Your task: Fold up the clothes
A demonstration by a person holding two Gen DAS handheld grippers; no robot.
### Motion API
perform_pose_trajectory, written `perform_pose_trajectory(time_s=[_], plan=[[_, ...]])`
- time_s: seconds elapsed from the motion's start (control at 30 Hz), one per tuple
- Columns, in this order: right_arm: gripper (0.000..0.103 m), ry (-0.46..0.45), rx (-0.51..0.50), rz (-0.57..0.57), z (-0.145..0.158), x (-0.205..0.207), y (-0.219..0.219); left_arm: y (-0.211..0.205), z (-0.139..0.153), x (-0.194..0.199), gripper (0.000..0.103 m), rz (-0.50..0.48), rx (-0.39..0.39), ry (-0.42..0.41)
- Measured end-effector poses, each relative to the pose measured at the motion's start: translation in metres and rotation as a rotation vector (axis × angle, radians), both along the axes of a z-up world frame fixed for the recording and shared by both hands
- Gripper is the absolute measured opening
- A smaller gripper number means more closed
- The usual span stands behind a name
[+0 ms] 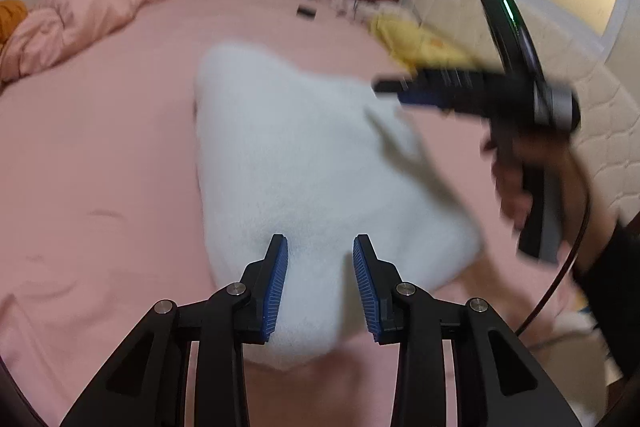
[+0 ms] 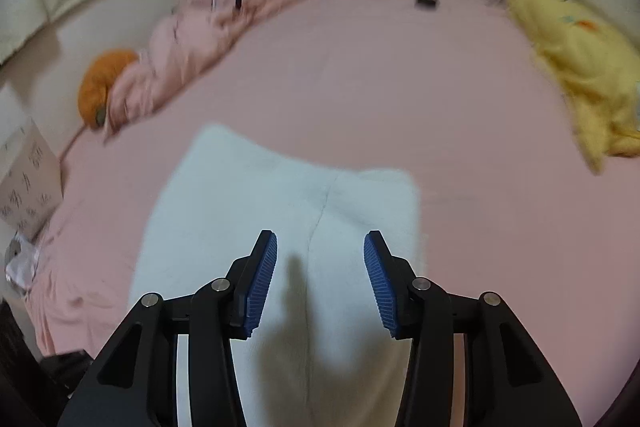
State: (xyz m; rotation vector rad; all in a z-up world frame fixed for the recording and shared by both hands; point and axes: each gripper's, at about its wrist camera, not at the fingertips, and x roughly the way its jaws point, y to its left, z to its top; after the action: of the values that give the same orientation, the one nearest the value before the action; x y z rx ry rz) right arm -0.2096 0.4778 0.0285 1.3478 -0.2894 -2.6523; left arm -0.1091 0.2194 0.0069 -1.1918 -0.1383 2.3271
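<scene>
- Left hand-held gripper (image 1: pixel 320 247): blue ribbed pads apart, released, nothing between; hovering low over near end of pale blue-white fleecy garment (image 1: pixel 320 163).
- Right hand-held gripper (image 2: pixel 320 247): jaws spread, released, empty; poised above same garment (image 2: pixel 280 211), shadow cast onto cloth. In left wrist view seen w/ pads toward garment's right edge (image 1: pixel 394 89), held by a hand (image 1: pixel 516 179), dark sleeve at frame edge.
- Count: 1 garment, 2 grippers, 1 hand visible.
- Garment lying spread on pink bed sheet (image 1: pixel 100 147), centre seam visible in right wrist view.
- Around bed: crumpled pink quilt (image 2: pixel 180 47), yellow blanket (image 2: pixel 580 67), round orange cushion (image 2: pixel 104 83), small dark object (image 2: pixel 427 1) far side.
- Both views motion-blurred; garment type unclear; near end cut off behind gripper frames.
</scene>
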Motion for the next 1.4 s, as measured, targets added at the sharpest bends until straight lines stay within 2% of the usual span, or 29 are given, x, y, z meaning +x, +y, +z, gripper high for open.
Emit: perform_pose_trajectory(time_s=[0.1,0.17,0.23,0.27,0.33,0.37,0.43,0.47,0.53,0.63,0.7,0.77,0.8,0.83,0.9,0.97,1.03,1.07,1.13,1.2,1.23,1.3,1.37,1.4], plan=[[0.045,-0.039,0.004,-0.055,-0.022,-0.016,0.009,0.001,-0.006,-0.003,0.030,0.010,0.017,-0.018],[0.045,-0.065,0.006,-0.091,-0.036,-0.027,0.015,0.006,-0.005,-0.006,0.029,-0.004,0.000,-0.022],[0.045,-0.044,0.046,-0.179,-0.028,-0.025,0.024,0.009,-0.001,-0.006,0.029,-0.023,-0.024,-0.013],[0.046,-0.027,0.166,-0.267,-0.019,-0.022,0.022,0.006,0.003,-0.004,0.029,-0.024,-0.007,-0.011],[0.048,0.055,0.218,-0.292,0.002,-0.011,0.016,-0.004,0.015,0.002,0.030,-0.012,0.059,-0.001],[0.048,0.093,0.095,-0.217,0.012,-0.005,0.012,-0.007,0.017,0.005,0.030,-0.008,0.070,0.002],[0.049,0.070,-0.126,-0.015,0.018,-0.009,-0.010,-0.012,0.018,0.008,0.030,-0.004,0.068,0.002],[0.049,0.039,-0.174,0.097,0.017,-0.015,-0.031,-0.012,0.015,0.006,0.030,0.002,0.067,-0.009],[0.049,-0.001,-0.169,0.208,0.012,-0.023,-0.060,-0.010,0.004,0.000,0.030,0.019,0.066,-0.041],[0.049,-0.083,-0.021,0.250,-0.020,-0.039,-0.095,-0.009,-0.005,-0.005,0.030,0.044,0.064,-0.062],[0.051,-0.083,-0.023,0.220,-0.035,-0.045,-0.094,-0.005,-0.004,-0.005,0.030,0.037,0.033,-0.051],[0.051,-0.084,-0.028,0.142,-0.025,-0.041,-0.080,-0.002,-0.001,-0.005,0.030,0.013,0.019,-0.048],[0.051,-0.084,-0.030,0.103,-0.020,-0.038,-0.073,-0.005,0.002,-0.004,0.030,0.018,0.037,-0.048],[0.052,-0.023,0.007,0.037,-0.003,-0.023,-0.061,-0.010,0.005,-0.003,0.030,0.027,0.062,-0.046],[0.053,0.075,0.008,-0.021,0.020,0.016,-0.039,-0.019,0.013,-0.001,0.030,0.047,0.112,-0.042],[0.053,0.065,-0.034,-0.001,0.011,0.048,-0.033,-0.025,0.015,-0.002,0.030,0.067,0.140,-0.044],[0.053,0.053,-0.076,0.022,0.002,0.081,-0.026,-0.018,0.005,-0.008,0.030,0.061,0.111,-0.075],[0.052,0.020,-0.015,0.037,-0.014,0.088,-0.027,-0.013,-0.003,-0.011,0.030,0.055,0.089,-0.094],[0.052,0.044,0.084,0.048,-0.026,0.099,-0.026,-0.003,-0.015,-0.015,0.030,0.038,0.052,-0.125],[0.052,0.070,0.182,0.058,-0.039,0.111,-0.026,0.002,-0.012,-0.011,0.030,0.036,0.020,-0.124],[0.053,0.062,0.197,0.041,-0.033,0.113,-0.025,0.004,-0.003,-0.007,0.030,0.035,-0.002,-0.102],[0.053,0.089,0.200,-0.012,-0.017,0.126,-0.020,0.003,0.011,0.004,0.030,0.031,-0.016,-0.052],[0.058,0.097,0.180,-0.020,-0.017,0.130,-0.016,0.006,0.007,0.002,0.031,0.029,-0.056,-0.060],[0.059,0.055,0.134,-0.032,-0.027,0.127,-0.009,0.006,-0.001,-0.003,0.031,0.031,-0.075,-0.080]])
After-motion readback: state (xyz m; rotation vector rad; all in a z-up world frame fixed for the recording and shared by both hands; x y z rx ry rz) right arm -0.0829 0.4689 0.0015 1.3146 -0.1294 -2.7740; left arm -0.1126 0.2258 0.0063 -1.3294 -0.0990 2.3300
